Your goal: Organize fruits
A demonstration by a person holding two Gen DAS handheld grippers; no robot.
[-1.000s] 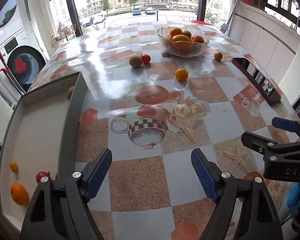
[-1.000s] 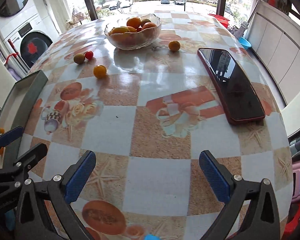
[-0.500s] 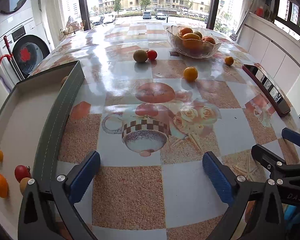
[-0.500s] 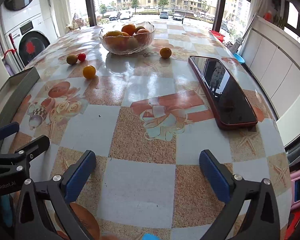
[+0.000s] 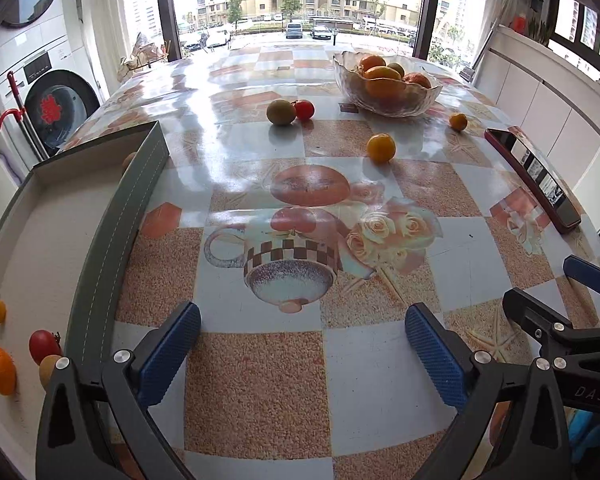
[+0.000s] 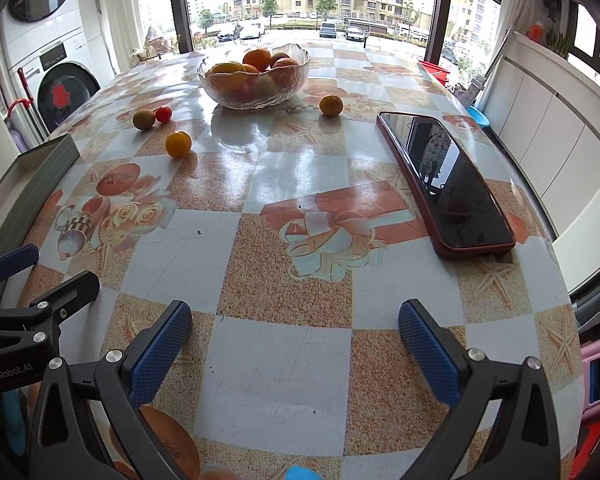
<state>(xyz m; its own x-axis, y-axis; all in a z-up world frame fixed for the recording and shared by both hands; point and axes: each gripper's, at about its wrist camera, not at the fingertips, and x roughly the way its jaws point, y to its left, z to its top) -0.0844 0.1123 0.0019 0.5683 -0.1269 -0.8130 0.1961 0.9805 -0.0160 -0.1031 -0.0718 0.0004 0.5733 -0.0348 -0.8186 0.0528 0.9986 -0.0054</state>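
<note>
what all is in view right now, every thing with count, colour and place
glass bowl: one, clear, far middle of the table, holding orange and greenish fruit
loose oranges: two, orange, one left of the bowl, one right of it
kiwi: one, brown-green, left of the bowl, beside the tomato
tomato: one, red, next to the kiwi
phone: one, black screen in a red case, right side of the table
tray: one, grey rim, left edge, holding two orange fruits, a red one and a tan one at its near end
washing machine: one, white, far left
table: one, checked orange and pale cloth
left gripper: jaws open, empty
right gripper: jaws open, empty
</note>
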